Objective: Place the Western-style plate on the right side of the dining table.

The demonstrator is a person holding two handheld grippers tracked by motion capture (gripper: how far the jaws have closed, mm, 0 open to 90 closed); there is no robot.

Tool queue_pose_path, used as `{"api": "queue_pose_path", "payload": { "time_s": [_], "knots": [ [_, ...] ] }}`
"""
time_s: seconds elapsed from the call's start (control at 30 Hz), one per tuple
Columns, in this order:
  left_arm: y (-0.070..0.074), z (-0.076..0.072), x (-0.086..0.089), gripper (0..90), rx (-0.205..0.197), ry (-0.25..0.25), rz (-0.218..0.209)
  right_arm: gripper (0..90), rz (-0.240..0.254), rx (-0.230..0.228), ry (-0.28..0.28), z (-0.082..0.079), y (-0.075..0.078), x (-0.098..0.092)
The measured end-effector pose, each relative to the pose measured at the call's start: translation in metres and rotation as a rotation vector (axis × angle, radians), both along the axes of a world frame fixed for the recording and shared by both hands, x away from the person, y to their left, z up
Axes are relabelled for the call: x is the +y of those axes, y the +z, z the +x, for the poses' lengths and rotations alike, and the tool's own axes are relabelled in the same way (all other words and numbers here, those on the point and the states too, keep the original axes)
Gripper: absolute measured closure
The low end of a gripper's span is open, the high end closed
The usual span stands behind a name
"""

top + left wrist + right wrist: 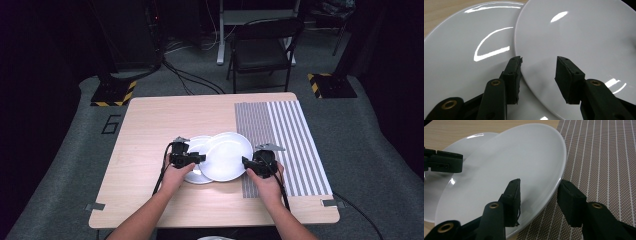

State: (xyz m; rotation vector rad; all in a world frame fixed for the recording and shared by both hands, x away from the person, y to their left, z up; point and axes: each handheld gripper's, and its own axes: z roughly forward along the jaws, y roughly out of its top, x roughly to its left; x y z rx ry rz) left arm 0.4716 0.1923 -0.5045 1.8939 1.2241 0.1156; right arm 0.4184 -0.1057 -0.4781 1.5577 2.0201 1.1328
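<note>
Plates were the job: two white ones overlapping on the counter [150, 125], the upper plate [226, 156] resting tilted on the lower plate [196, 145]. Starting at my left, my left gripper [200, 159] sat at the near left edge of the pair. Its jaws stood apart and the upper plate's rim ran between them, but the pads did not appear to press on it, so I judged that gripper released. The lower plate lay just beyond its left jaw. To the right, my right gripper [246, 162] straddled the upper plate's opposite rim where it overhung the striped mat [290, 145]. One jaw was over the plate and one under. I could not tell whether those pads were pinching or only bracketing the rim. I judged the step as taking hold of the upper plate from both sides. The next move called for both grippers to clench firmly, then a level lift so the plate would not slide.
</note>
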Motion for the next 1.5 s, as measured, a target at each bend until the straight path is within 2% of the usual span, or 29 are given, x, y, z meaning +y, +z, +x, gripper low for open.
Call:
{"api": "queue_pose_path", "payload": {
  "time_s": [0.27, 0.43, 0.53, 0.7, 0.83, 1.03, 1.27, 1.3, 1.5],
  "knots": [
    [-0.001, -0.003, -0.002, 55.3, -0.036, 0.000, 0.019, 57.2, 0.000, -0.003, 0.010, -0.004, -0.002, -0.004],
    [0.001, -0.004, -0.001, 56.2, -0.043, -0.003, 0.014, 57.3, 0.027, 0.009, 0.005, -0.004, -0.006, -0.005],
    [0.000, -0.004, -0.001, 56.5, -0.041, -0.007, 0.030, 57.2, 0.024, 0.018, 0.004, -0.004, -0.008, -0.006],
    [-0.002, -0.004, -0.002, 56.7, -0.038, -0.007, 0.032, 56.7, 0.053, 0.040, -0.010, -0.003, -0.015, -0.009],
    [-0.003, -0.005, -0.003, 56.1, -0.045, -0.007, 0.019, 56.0, 0.071, 0.045, -0.011, -0.003, -0.018, -0.010],
    [-0.003, -0.007, -0.006, 52.8, -0.057, -0.017, 0.037, 53.6, 0.079, 0.043, -0.021, -0.004, -0.021, -0.008],
    [-0.002, -0.011, -0.010, 50.3, -0.073, -0.004, 0.047, 51.2, 0.079, 0.038, -0.036, -0.005, -0.024, -0.005],
    [-0.002, -0.011, -0.010, 49.9, -0.077, -0.011, 0.062, 51.1, 0.078, 0.038, -0.036, -0.005, -0.024, -0.005],
    [-0.003, -0.012, -0.012, 46.9, -0.073, -0.008, 0.045, 50.6, 0.083, 0.039, -0.040, -0.005, -0.025, -0.005]
  ]
}}
